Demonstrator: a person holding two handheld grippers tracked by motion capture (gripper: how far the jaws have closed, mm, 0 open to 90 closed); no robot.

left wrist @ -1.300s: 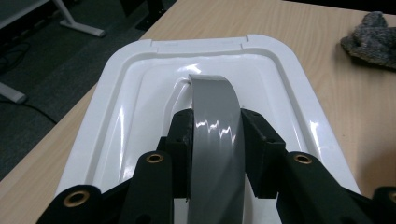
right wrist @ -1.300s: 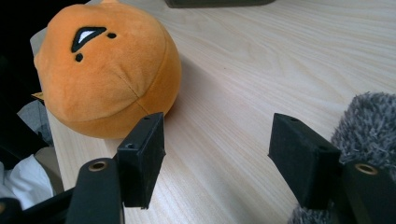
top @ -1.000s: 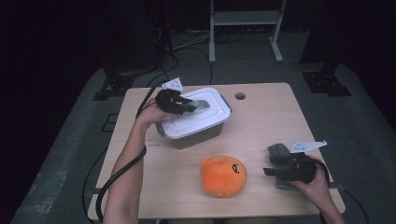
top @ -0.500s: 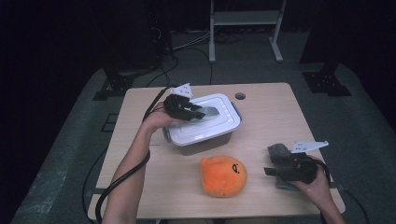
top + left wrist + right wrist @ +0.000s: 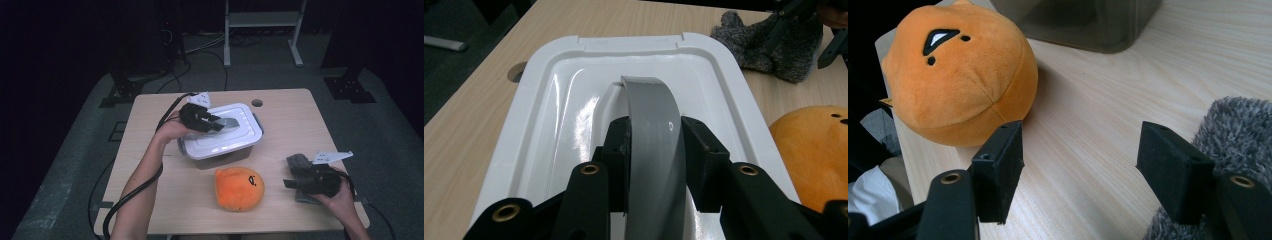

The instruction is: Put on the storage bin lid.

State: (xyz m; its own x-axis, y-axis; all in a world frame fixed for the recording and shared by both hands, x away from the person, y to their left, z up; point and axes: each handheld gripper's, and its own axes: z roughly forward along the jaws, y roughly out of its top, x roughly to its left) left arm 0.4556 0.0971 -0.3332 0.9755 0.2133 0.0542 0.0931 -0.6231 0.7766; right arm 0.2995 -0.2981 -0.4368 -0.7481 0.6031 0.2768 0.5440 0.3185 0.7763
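Two grippers are at work over a pale wooden tabletop (image 5: 150, 130). The left gripper (image 5: 212, 121) sits above a white lidded box (image 5: 247, 137), which stands toward the far middle of the tabletop; its fingers (image 5: 618, 150) are closed on the grey arched handle (image 5: 651, 120) at the centre of the white lid (image 5: 554, 95), one pad pressed to each side of the handle. The box itself has a smoky translucent body under the lid, seen at the top of the right gripper view (image 5: 1088, 20).

The right gripper (image 5: 295, 183) is held low near the person's right edge of the tabletop, its fingers (image 5: 998, 165) spread wide with bare wood between them and nothing gripped. It rests just beside a grey fuzzy mitten (image 5: 299, 162), whose pile touches the outer side of one finger in the right gripper view. An orange plush toy (image 5: 239, 187) with a small black-and-white face mark lies on the tabletop between the box and the person, near the right gripper but apart from it.
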